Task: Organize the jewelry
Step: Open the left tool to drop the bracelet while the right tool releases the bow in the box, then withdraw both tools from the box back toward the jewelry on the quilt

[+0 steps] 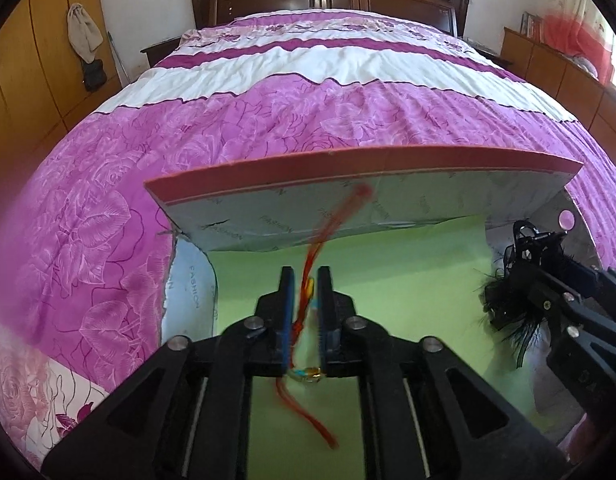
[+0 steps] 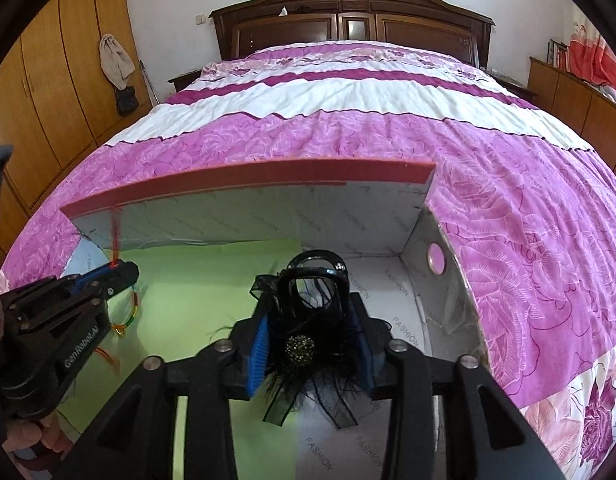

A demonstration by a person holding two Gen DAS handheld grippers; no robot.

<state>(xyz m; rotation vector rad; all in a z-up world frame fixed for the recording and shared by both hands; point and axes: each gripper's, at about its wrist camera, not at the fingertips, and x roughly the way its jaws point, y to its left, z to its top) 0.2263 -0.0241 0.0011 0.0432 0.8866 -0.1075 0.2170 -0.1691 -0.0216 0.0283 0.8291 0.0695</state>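
An open box (image 1: 347, 216) with a red rim and "FASHION" lining lies on the bed, and a green sheet (image 1: 407, 272) covers its left floor. My left gripper (image 1: 306, 276) hangs over the green sheet with its jaws a narrow gap apart. A blurred red cord bracelet (image 1: 308, 376) with coloured beads runs loosely between them without being pressed. It also shows under that gripper (image 2: 124, 274) as a small beaded loop (image 2: 128, 316). My right gripper (image 2: 309, 308) stands open over the box's right half. A black hairband with a feather flower (image 2: 300, 346) sits between its pads without being squeezed.
The box rests on a pink and white rose quilt (image 2: 507, 184). Its right wall has a round hole (image 2: 435, 258). A dark headboard (image 2: 347, 24) stands at the far end, with wooden wardrobes (image 2: 60, 80) on the left. A hand (image 2: 28, 436) shows at the lower left.
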